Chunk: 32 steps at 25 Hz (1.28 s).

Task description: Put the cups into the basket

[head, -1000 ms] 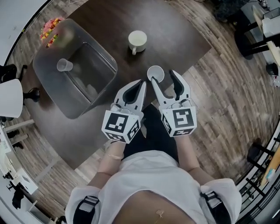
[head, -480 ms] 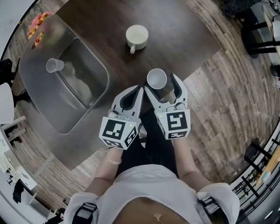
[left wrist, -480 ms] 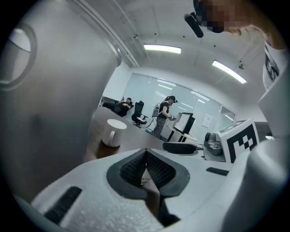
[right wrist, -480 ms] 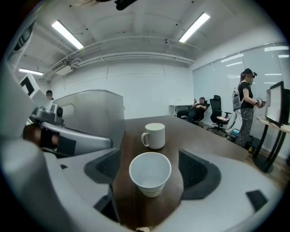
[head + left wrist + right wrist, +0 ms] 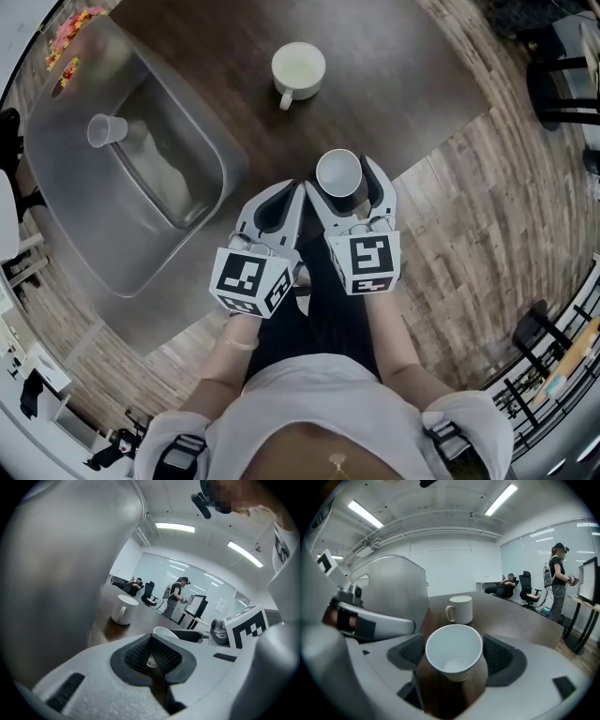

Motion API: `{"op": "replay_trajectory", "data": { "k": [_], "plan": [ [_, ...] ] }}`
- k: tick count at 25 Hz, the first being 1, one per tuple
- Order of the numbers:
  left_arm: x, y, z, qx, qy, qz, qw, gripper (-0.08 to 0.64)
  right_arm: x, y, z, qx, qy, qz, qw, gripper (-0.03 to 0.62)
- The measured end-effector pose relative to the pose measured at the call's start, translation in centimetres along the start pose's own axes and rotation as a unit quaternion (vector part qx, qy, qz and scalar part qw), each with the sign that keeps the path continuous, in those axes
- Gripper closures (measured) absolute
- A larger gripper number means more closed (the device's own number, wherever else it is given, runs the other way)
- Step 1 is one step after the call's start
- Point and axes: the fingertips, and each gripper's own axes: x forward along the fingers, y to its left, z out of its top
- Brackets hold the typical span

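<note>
Right tongs (image 5: 340, 175), jaws just been spreading, stand wide open either side of the white cup (image 5: 453, 657) upright at the near edge of the tabletop (image 5: 394, 84), while the left tongs (image 5: 293, 187) sit pressed together just to its left.

My feeds are bright and evenly lit. Long ceiling strips (image 5: 502, 498) are the source, and in both gripper views they burn out to plain white. In the head view shadows are soft and short, the dark table (image 5: 394, 84) carries a dull sheen, and the basket (image 5: 66, 225) rim looks hazy. All three views bow strongly toward the edges, with black corners. In the left gripper view a grey out-of-focus mass fills the left side, and the foreground is soft. In the right gripper view the cup (image 5: 453, 657) is sharp, while the bottom edge smears.
</note>
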Motion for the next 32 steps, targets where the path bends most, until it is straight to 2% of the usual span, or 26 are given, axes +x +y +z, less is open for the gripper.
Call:
{"op": "replay_trajectory", "data": {
  "k": [8, 14, 24, 32],
  "plan": [
    [0.1, 0.8, -0.3, -0.011, -0.002, 0.020, 0.9997, 0.551, 0.4, -0.7, -0.1, -0.003, -0.006, -0.002, 1.000, 0.219],
    [0.3, 0.8, -0.2, -0.009, -0.005, 0.030, 0.9995, 0.551, 0.8, -0.9, 0.1, -0.010, -0.006, 0.015, 1.000, 0.221],
    [0.8, -0.4, 0.8, -0.009, -0.018, 0.027, 0.9994, 0.551, 1.0, -1.6, 1.9, -0.038, -0.012, 0.030, 0.999, 0.221],
    [-0.1, -1.5, 2.8, 0.000, -0.028, 0.020, 0.9994, 0.551, -0.3, -1.4, 5.1, -0.064, -0.024, 0.033, 0.997, 0.222]
  ]
}}
